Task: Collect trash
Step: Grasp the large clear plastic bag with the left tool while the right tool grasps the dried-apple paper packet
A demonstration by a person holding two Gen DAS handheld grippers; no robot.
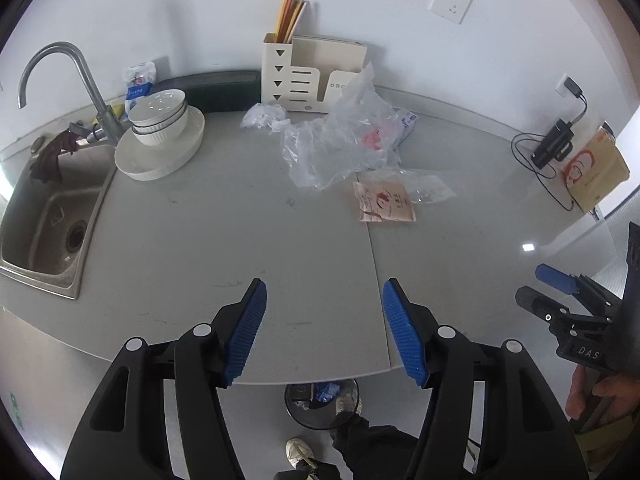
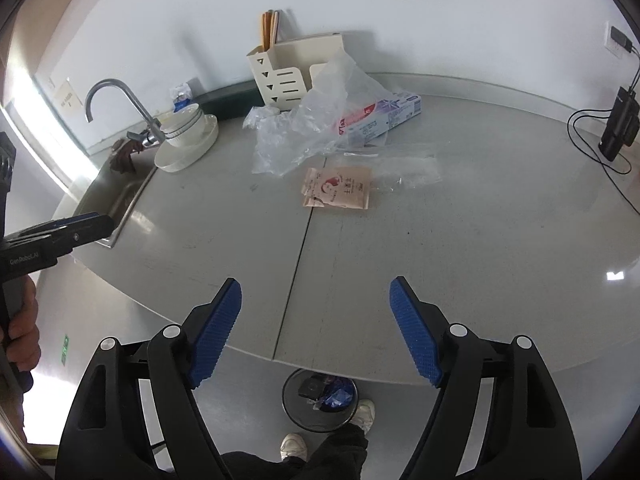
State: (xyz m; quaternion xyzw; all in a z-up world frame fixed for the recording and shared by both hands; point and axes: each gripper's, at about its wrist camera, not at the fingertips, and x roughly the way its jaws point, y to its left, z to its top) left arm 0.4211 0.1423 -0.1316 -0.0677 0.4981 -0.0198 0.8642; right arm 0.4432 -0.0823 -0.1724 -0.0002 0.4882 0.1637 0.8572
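Trash lies on the grey counter [image 1: 224,248]: a crumpled clear plastic bag [image 1: 340,140] [image 2: 304,128], a small clear wad [image 1: 262,117] [image 2: 258,117], a beige snack packet [image 1: 384,201] [image 2: 338,188], a flat clear wrapper [image 1: 428,188] [image 2: 408,172] and a toothpaste box [image 2: 380,118] partly under the bag. A black bin [image 1: 322,404] [image 2: 320,400] with some trash stands on the floor below the counter edge. My left gripper [image 1: 324,332] is open and empty above the near counter edge. My right gripper [image 2: 316,328] is open and empty, also at the near edge, well short of the trash.
A sink [image 1: 48,220] with tap [image 1: 80,80] is at the left, with stacked bowls on a plate [image 1: 160,136] beside it. A cream utensil holder [image 1: 312,76] stands at the wall. A black charger with cables [image 1: 552,144] and a paper bag [image 1: 596,172] are at the right. The person's feet [image 2: 294,446] are by the bin.
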